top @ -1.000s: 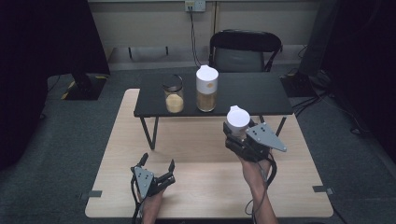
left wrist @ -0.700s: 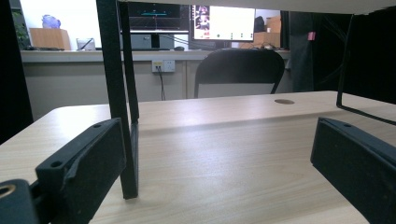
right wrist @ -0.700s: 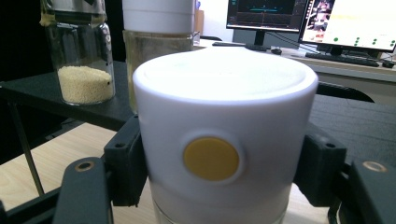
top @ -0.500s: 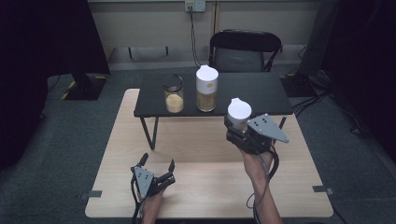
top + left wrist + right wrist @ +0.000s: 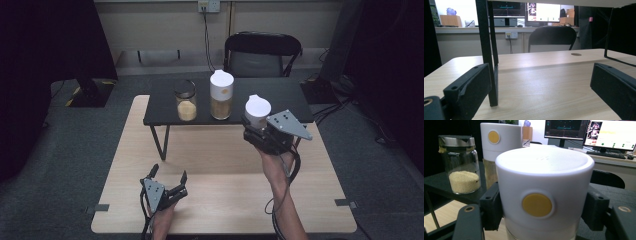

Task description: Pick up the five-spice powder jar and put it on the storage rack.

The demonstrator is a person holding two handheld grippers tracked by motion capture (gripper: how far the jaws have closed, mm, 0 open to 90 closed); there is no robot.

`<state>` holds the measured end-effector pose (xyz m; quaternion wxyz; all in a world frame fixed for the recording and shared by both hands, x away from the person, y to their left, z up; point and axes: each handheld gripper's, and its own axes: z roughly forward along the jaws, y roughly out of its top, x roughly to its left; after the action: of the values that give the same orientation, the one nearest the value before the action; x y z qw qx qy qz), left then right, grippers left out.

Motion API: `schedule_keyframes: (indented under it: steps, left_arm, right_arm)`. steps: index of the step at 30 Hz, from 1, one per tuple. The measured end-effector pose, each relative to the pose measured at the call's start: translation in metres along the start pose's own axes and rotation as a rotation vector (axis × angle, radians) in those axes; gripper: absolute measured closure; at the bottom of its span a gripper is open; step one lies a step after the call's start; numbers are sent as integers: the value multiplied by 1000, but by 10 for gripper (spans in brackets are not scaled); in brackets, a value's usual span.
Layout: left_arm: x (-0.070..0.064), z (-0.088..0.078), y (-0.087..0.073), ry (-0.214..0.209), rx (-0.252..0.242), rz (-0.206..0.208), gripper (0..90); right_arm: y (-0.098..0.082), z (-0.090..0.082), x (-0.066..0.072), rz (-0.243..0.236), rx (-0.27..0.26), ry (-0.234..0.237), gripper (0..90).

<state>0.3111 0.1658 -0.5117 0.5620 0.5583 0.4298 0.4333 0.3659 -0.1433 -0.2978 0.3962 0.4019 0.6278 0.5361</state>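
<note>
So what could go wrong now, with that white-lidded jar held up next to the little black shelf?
The right gripper clamps the white-lidded jar with the yellow dot around its smooth lid, so the jar could slip, or the lid might come away from the body.

It hangs close to the black raised shelf; a low approach could knock the edge.

On the shelf, the matching tall white-lidded jar and the glass jar of yellow grains could be bumped over.

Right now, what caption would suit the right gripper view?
Black jaws clamp a white-lidded container before a grain jar and a second container.
</note>
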Motion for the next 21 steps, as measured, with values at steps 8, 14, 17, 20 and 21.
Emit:
schedule_keyframes:
  steps: [8, 14, 17, 20, 21]
  left_arm:
    - [0, 0, 0, 0, 0, 0, 28]
    - [0, 0, 0, 0, 0, 0, 28]
    - [0, 0, 0, 0, 0, 0, 28]
    - [0, 0, 0, 0, 0, 0, 28]
    - [0, 0, 0, 0, 0, 0, 28]
  right_arm:
    - [6, 9, -4, 1, 3, -7, 302]
    - [12, 14, -8, 0, -2, -11, 302]
    - [16, 17, -9, -5, 1, -16, 302]
    - [21, 17, -8, -14, -4, -23, 302]
    - [24, 17, -8, -16, -7, -21, 302]
